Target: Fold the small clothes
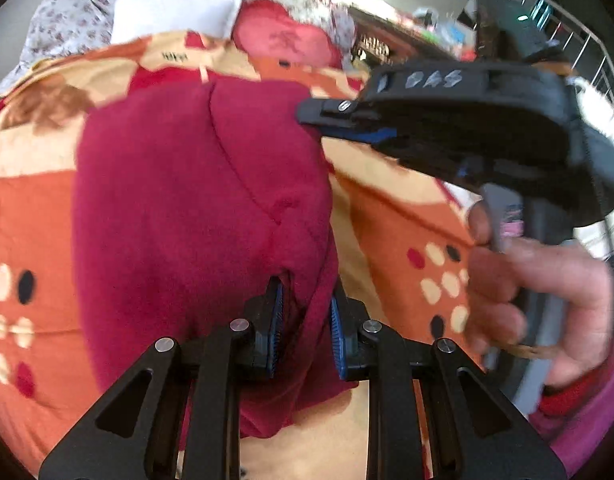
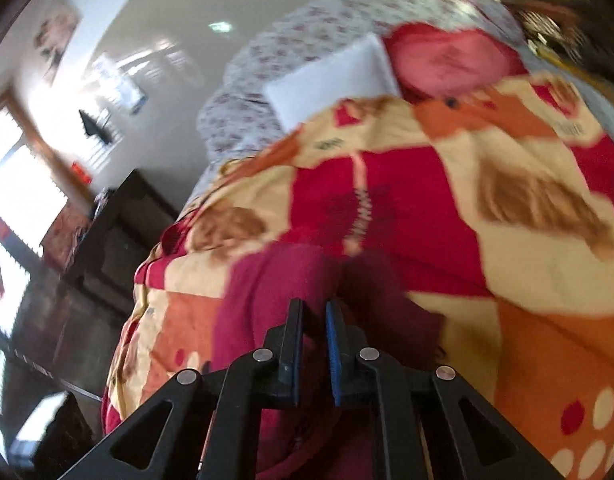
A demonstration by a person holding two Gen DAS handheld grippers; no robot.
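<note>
Patterned quilt (image 1: 387, 208) — crimson garment (image 1: 195, 200) pinched (bunched) in left gripper (image 1: 305, 320) and right gripper (image 2: 314, 344).

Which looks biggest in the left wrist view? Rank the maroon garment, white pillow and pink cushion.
1. Maroon garment, by far, though it hangs closest to the camera.
2 and 3. White pillow and pink cushion look alike in size; not ranked.

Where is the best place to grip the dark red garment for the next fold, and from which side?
The dark red garment is best held at its near edge, approached from the person's side. Fabric bunches there, and the left gripper and right gripper each already pinch that edge. The far part lies flat on the patterned quilt.
</note>
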